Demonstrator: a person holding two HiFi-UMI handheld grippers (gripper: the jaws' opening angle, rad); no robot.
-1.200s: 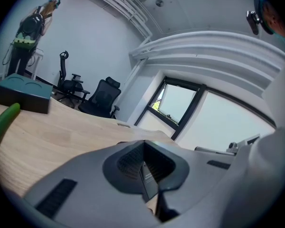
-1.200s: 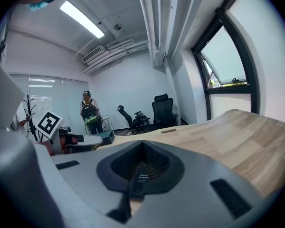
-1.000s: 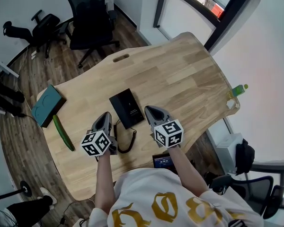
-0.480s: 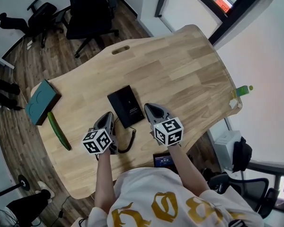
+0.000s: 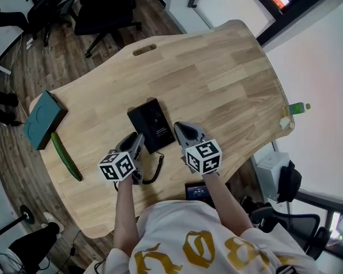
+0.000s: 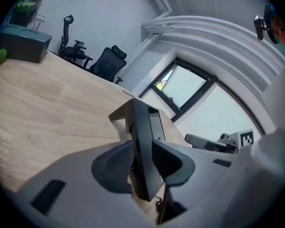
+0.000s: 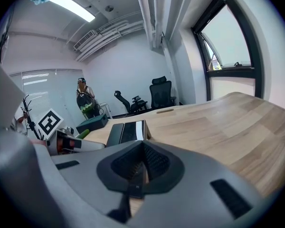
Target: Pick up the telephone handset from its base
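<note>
Desk: pale jointed wood planks, rounded outline, one oval slot near the far edge.

Telephone base: flat black rectangle, matte, lying near the desk's near edge, between the two grippers.

Handset: one, a black slab along the base's left side, not yet lifted clear. One black coiled cord loops on the wood at the near end.

Two grippers, grey moulded shells with dark ribbed pads, each carrying one cube with black-and-white square markers.

Left gripper: jaws opening. The handset's near end stands between the pads, one pad on each side. Cannot tell whether either pad touches it.

Right gripper: jaws together, pads meeting in a seam with nothing between them. It sits just right of the base and apart from the handset.

Others:
- One teal box at the desk's left edge.
- One long green cucumber-like thing beside the box.
- One green bottle at the right edge.
</note>
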